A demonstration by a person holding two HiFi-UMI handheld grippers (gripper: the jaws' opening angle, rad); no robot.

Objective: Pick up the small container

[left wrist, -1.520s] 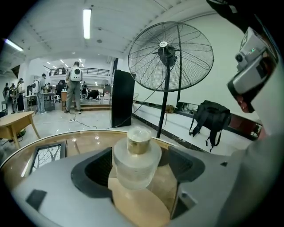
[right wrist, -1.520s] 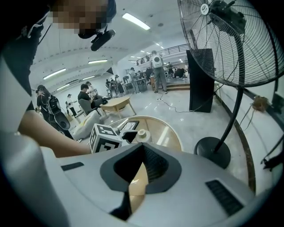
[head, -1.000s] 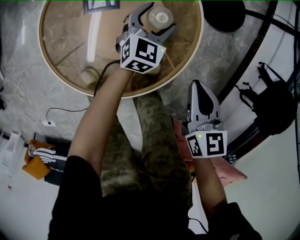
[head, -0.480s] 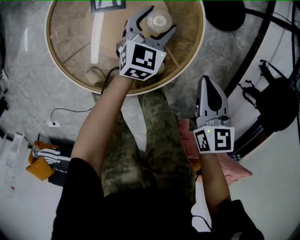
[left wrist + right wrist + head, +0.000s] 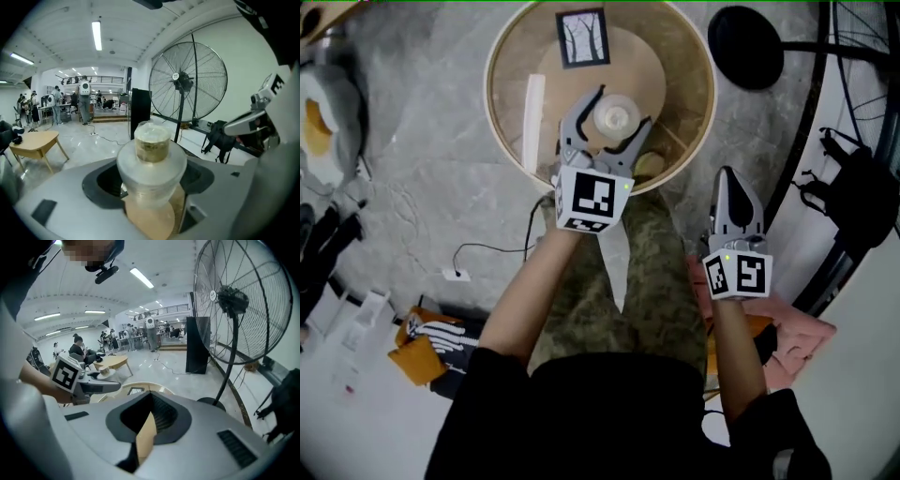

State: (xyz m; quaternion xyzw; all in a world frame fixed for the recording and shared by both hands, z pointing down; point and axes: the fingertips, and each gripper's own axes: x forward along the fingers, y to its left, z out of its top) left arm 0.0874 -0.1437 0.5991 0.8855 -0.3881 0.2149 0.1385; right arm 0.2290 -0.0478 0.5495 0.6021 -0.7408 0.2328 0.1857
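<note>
The small container, a clear jar with a pale lid and tan contents, sits between the fingers of my left gripper over the round wooden table. In the left gripper view the small container fills the gap and both jaws of the left gripper press its sides. Whether its base still rests on the table I cannot tell. My right gripper hangs shut off the table's right edge, beside the person's knee, holding nothing. In its own view the right gripper has its jaws together.
On the table lie a framed tree picture and a white strip. A standing fan with its black base stands at the right, near a black bag. A cable and orange item lie on the floor.
The left jaws have narrowed onto the container. The head view has pulled back, so the table looks smaller and more centred. The right gripper stays low at the right.
</note>
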